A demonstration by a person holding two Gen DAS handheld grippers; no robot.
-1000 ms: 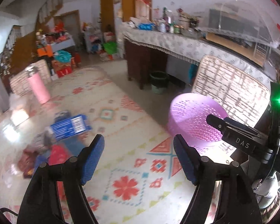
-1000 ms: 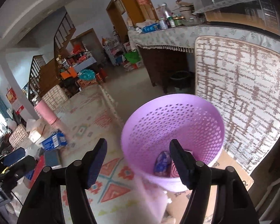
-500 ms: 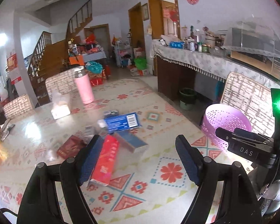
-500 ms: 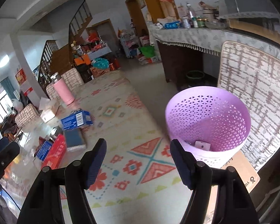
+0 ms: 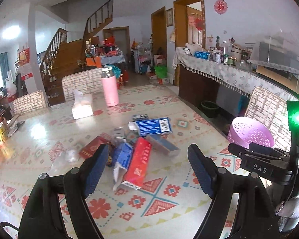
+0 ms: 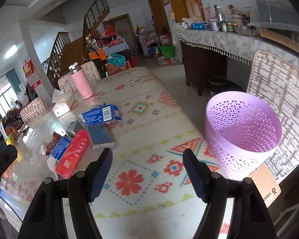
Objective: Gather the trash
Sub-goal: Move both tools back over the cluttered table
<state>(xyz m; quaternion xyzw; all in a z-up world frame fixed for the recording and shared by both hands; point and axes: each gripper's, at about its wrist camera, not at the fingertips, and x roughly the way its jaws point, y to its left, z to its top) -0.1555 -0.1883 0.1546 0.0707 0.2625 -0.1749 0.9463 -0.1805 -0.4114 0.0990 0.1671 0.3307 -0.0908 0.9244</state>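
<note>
Left tool [image 5: 145,169] hovers over the surface [image 5: 169,205], a table under a glossy patterned cloth; fingers wide apart, nothing between them. Right tool [image 6: 147,171] likewise over the surface, jaws opening, nothing between them, only bare cloth below.

Trash pile sits mid-surface, ahead of the left tool: a red flat carton [image 5: 138,162] with a barcode label lying lengthwise toward the near edge, touching a blue-and-white torn carton [image 5: 122,159] on its left side. A dark red flat box [image 5: 92,146] lies left of those, partly hidden behind the left tool's left finger. A grey-blue flat box [image 5: 162,145] lies just right of the red carton. Further back, a blue rectangular box with white barcode panel [image 5: 153,126] rests tilted on other scraps. A crumpled clear wrapper [image 5: 70,155] lies near the dark red box.

Toward the far edge: a pink cylindrical flask with silver lid [image 5: 109,87], upright, and a white tissue box [image 5: 82,107] just left of it, apart from the pile.

A lilac perforated plastic basket [image 6: 243,133] stands past the right edge of the surface, on a brown cardboard sheet [image 6: 266,187], against a woven chair back [image 6: 279,91]. What lies inside the basket can't be told. In the left view the right tool's body shows in front of the basket.
</note>
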